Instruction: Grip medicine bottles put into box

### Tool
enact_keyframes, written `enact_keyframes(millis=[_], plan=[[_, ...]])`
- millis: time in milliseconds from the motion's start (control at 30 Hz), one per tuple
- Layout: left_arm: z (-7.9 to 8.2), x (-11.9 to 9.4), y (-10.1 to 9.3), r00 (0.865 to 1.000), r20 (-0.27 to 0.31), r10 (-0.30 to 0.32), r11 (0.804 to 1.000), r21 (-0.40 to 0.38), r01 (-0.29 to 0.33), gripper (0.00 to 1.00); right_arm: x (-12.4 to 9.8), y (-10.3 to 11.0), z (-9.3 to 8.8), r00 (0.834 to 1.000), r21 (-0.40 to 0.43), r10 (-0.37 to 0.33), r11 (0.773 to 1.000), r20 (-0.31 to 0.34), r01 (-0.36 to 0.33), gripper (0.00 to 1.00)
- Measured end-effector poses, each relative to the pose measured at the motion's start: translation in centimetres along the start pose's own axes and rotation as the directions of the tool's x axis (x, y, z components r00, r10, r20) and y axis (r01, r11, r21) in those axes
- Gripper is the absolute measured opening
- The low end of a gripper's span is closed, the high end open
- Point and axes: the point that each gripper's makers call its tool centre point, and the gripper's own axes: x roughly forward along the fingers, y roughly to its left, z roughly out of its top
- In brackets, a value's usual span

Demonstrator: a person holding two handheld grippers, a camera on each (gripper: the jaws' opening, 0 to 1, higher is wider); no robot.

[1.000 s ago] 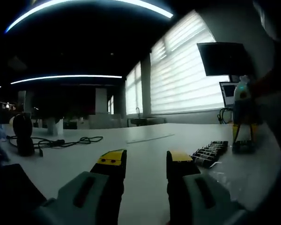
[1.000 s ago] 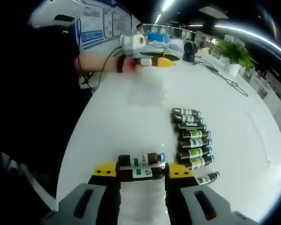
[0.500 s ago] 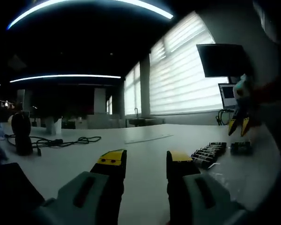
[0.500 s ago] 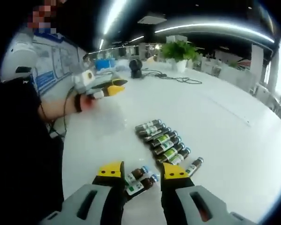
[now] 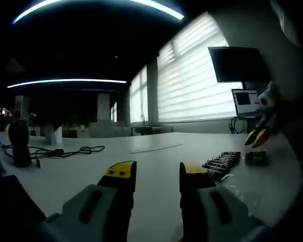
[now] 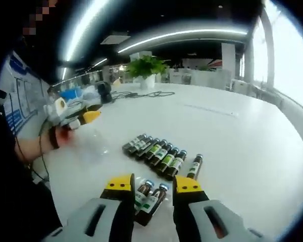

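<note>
While the right gripper (image 6: pixel 150 185) hangs low over the wide white tabletop (image 6: pixel 242 146), two small brown glass medicine bottles with blue caps and green-and-white labels (image 6: pixel 147 195) lie side by side in the gap between its yellow-tipped fingers (image 6: pixel 118 184); the fingers stand a little apart on either side of the pair, and whether they press on the glass cannot be told. Just beyond them, a row of similar dark bottles (image 6: pixel 154 149) lies flat on the tabletop, packed side by side, with one more single bottle (image 6: pixel 195 167) lying slightly apart at the near end of the row. To the left in the right gripper view, a person's hand (image 6: pixel 65 135) holds the left gripper (image 6: pixel 89 117), its yellow tips pointing across the tabletop. A green potted plant (image 6: pixel 146 68) and a black cable (image 6: pixel 151 94) sit at the far side. In the left gripper view, the left gripper (image 5: pixel 157 174) rides level above the tabletop (image 5: pixel 156 156) with its fingers parted and nothing between them. The row of bottles (image 5: pixel 221 162) shows to the right, and the right gripper's yellow tips (image 5: pixel 257 137) hover above the pair of bottles (image 5: pixel 255 158). A dark monitor (image 5: pixel 237 64) hangs by the bright window blinds (image 5: pixel 197 85), and a black cable (image 5: pixel 65 150) trails on the left.
</note>
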Motion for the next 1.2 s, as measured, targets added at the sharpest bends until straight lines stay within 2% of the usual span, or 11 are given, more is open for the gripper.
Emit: enact_keyframes(millis=[33, 100, 167, 233, 333, 367, 467, 567, 700, 833, 1200], plan=[[0.0, 0.0, 0.0, 1.0, 0.001, -0.001, 1.0, -0.001, 0.001, 0.27, -0.2, -0.2, -0.2, 0.999, 0.006, -0.046, 0.999, 0.005, 0.046, 0.2], [0.0, 0.0, 0.0, 1.0, 0.001, -0.003, 1.0, -0.002, 0.003, 0.27, -0.6, 0.1, -0.1, 0.995, 0.029, -0.084, 0.996, 0.046, 0.083, 0.17], [0.0, 0.0, -0.1, 1.0, 0.0, -0.006, 1.0, -0.002, 0.006, 0.27, -0.9, 0.3, -0.3, 0.991, 0.09, -0.118, 0.99, 0.058, 0.112, 0.16], [0.0, 0.1, -0.1, 1.0, -0.001, -0.009, 1.0, -0.003, 0.008, 0.27, -1.1, 0.5, -0.5, 0.989, 0.085, -0.133, 0.988, 0.061, 0.127, 0.16], [-0.1, 0.1, -0.1, 1.0, -0.003, -0.011, 1.0, -0.004, 0.011, 0.27, -1.6, -0.8, -0.4, 0.965, 0.02, -0.242, 0.97, 0.101, 0.241, 0.15], [-0.1, 0.1, -0.1, 1.0, -0.003, -0.013, 1.0, -0.003, 0.013, 0.27, -1.7, -0.8, -0.6, 0.961, 0.032, -0.256, 0.967, 0.105, 0.254, 0.14], [-0.1, 0.1, -0.2, 1.0, -0.006, -0.013, 1.0, 0.0, 0.013, 0.27, -1.7, -0.7, -0.8, 0.959, 0.066, -0.27, 0.962, 0.09, 0.265, 0.08], [-0.1, 0.1, -0.2, 1.0, -0.006, -0.014, 1.0, 0.0, 0.014, 0.27, -1.2, -0.1, -1.4, 0.966, 0.135, -0.25, 0.961, 0.067, 0.24, 0.07], [-0.1, 0.1, -0.1, 1.0, -0.005, -0.011, 1.0, -0.003, 0.011, 0.27, -1.0, -0.2, -1.8, 0.961, 0.092, -0.27, 0.96, 0.055, 0.264, 0.06], [-0.2, 0.1, -0.2, 1.0, -0.009, -0.013, 1.0, 0.001, 0.013, 0.27, -1.0, -0.3, -2.0, 0.959, 0.1, -0.282, 0.956, 0.039, 0.277, 0.0], [-0.2, 0.2, -0.4, 1.0, -0.012, -0.019, 1.0, 0.003, 0.019, 0.27, -1.0, 0.2, -2.0, 0.953, 0.04, -0.299, 0.954, 0.041, 0.298, 0.0]])
